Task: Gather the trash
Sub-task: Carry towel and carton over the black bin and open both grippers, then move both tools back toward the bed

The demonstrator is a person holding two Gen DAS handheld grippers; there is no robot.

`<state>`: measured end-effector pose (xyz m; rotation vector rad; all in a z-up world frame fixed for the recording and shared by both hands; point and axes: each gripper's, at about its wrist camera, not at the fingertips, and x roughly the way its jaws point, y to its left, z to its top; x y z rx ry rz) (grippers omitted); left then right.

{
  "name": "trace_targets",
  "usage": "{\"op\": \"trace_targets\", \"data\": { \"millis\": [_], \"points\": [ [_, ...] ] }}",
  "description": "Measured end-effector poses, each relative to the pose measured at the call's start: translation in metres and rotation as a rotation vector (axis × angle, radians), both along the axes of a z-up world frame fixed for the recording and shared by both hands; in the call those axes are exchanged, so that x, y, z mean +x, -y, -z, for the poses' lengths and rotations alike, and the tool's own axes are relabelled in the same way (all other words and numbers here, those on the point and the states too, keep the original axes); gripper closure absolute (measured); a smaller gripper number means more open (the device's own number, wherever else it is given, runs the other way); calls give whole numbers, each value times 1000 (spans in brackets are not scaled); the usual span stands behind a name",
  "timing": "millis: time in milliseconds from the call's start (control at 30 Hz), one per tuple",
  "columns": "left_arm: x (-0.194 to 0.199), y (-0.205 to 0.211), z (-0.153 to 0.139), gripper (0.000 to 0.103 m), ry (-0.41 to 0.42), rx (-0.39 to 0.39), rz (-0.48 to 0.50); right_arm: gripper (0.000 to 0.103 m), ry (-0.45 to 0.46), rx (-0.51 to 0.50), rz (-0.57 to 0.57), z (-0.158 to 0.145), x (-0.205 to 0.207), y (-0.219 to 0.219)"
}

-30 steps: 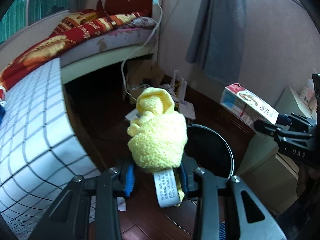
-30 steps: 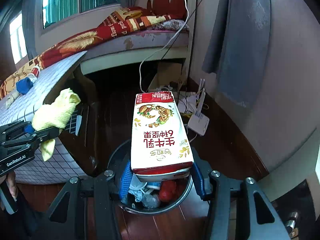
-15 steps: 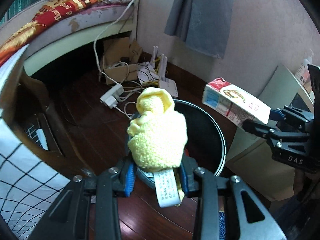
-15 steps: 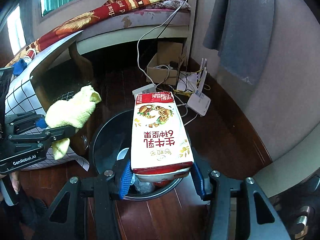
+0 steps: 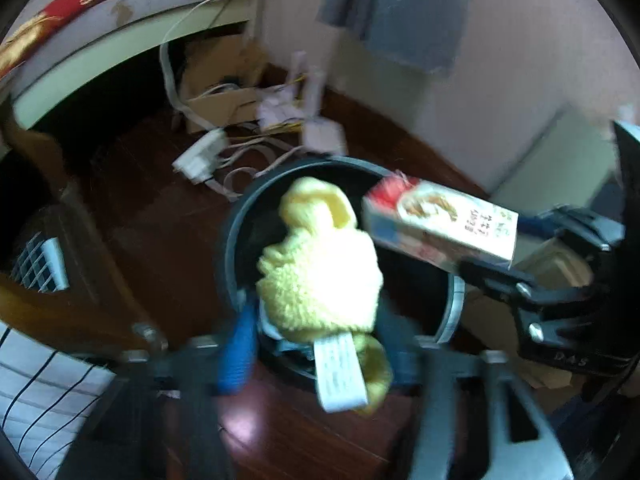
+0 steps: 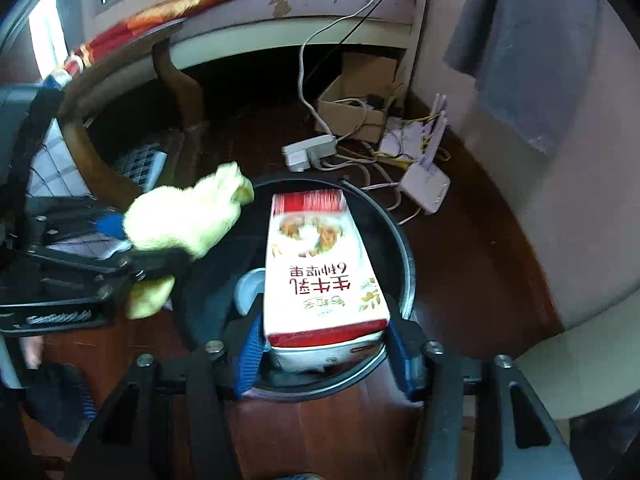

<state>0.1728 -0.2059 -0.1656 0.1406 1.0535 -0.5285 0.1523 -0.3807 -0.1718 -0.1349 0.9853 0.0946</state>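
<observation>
On the dark wooden floor (image 6: 472, 248), near the bed (image 6: 288, 0), the round black trash bin (image 6: 404, 256) is standing open-mouthed, so both items are hanging straight above it for a clean drop. The milk carton (image 6: 320, 264) is sitting lengthwise between the right gripper (image 6: 324, 356) fingers, which have just been opening and are now standing wide with gaps at both sides. The yellow fluffy cloth (image 5: 320, 272), its white label dangling, is slumping between the left gripper (image 5: 320, 352) fingers, likewise just spread wide and seemingly letting go. Both grippers are tilting steeply downward over the bin's rim.
</observation>
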Motion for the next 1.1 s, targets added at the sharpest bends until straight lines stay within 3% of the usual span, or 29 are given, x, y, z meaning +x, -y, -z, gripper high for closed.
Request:
{"op": "trace_targets", "data": {
  "millis": [33,333,1100],
  "points": [
    [1,-4,0,8,14,5,-29,0,-24,-17,41,7,4,6],
    [2,-29,0,1,80,52,-132,0,-43,-25,164,15,8,33],
    [-18,-51,-50,1,193,14,-184,0,49,-9,120,-26,-2,4]
  ]
}}
